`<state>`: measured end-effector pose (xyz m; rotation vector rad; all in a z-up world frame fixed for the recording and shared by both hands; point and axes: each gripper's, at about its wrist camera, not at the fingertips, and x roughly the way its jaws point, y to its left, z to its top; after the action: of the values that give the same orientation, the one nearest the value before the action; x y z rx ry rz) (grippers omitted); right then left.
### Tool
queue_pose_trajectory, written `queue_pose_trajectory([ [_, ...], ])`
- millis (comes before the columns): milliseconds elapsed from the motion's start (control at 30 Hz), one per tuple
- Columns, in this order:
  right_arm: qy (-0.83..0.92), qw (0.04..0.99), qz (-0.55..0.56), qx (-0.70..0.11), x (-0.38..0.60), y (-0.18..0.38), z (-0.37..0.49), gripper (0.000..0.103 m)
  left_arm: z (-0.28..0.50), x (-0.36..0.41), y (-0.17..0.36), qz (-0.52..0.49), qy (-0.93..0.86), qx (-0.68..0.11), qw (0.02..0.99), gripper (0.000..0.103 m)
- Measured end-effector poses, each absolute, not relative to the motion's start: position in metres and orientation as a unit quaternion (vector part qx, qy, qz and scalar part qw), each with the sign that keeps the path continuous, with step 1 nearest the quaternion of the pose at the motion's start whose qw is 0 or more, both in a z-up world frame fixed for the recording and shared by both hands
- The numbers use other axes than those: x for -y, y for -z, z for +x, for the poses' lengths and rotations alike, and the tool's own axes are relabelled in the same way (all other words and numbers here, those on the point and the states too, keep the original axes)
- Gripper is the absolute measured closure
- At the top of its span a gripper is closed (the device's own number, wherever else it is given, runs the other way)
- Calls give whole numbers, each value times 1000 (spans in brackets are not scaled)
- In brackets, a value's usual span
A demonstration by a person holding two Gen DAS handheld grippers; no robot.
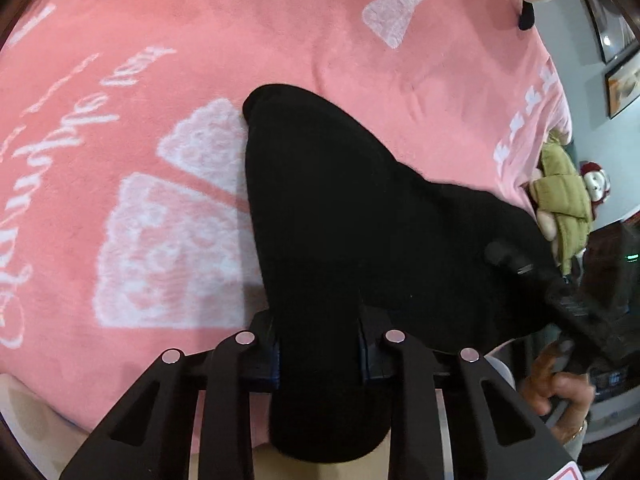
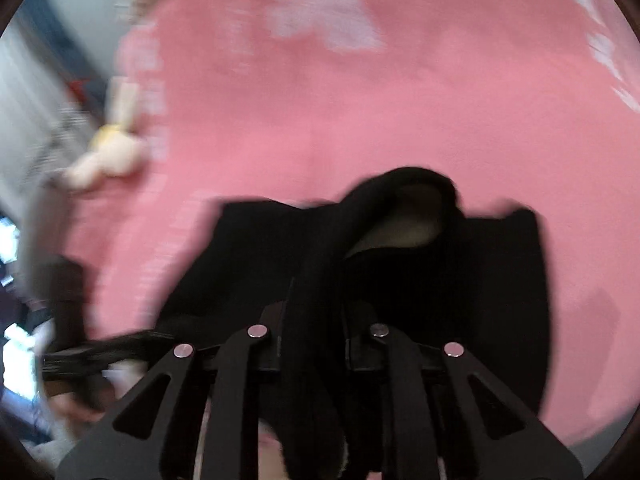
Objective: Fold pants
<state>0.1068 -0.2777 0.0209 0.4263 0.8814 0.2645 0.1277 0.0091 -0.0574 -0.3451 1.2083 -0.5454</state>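
The black pants (image 1: 344, 200) lie partly on a pink blanket with white prints (image 1: 200, 60). My left gripper (image 1: 320, 320) is shut on a bunched end of the pants, which hangs down between its fingers. The right gripper shows in the left wrist view (image 1: 516, 264) at the pants' other end, held by a hand. In the blurred right wrist view my right gripper (image 2: 316, 312) is shut on a black fold of the pants (image 2: 400, 264), and a pale lining (image 2: 404, 224) shows. The left gripper appears there at the lower left (image 2: 92, 356).
A green and cream plush toy (image 1: 560, 196) lies at the bed's right edge, with a red-capped doll (image 1: 596, 180) beside it. Framed pictures (image 1: 620, 84) hang on the wall. A pale plush toy (image 2: 108, 152) lies at the blanket's left edge in the right wrist view.
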Motion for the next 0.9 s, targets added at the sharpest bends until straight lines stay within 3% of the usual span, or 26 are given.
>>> queue_pose_trajectory([
  [100,-185,885,202,-376,252,-65,105,88,120,-29,39,-139,224,-546,795,71],
  [167,-187,887,203,-369,255,-70,104,88,108,-39,18,-101,182,-508,836,52],
  [200,-165,890,193,-380,264,-61,103,87,102,-44,8,-77,152,-486,857,35],
  [233,-131,891,173,-398,272,-47,103,81,98,-48,2,-66,138,-473,868,28],
  [333,30,861,99,-498,305,22,101,66,91,-47,-6,-53,133,-465,874,27],
  [467,41,885,138,-442,314,-3,60,66,93,-30,8,-37,134,-491,860,26],
  [567,39,902,116,-414,307,-25,56,51,96,-7,19,-40,147,-505,849,23],
  [700,48,872,77,-481,306,20,84,55,97,19,32,-34,149,-525,837,23],
  [900,11,912,94,-400,288,-21,78,59,98,29,39,8,115,-529,841,23],
])
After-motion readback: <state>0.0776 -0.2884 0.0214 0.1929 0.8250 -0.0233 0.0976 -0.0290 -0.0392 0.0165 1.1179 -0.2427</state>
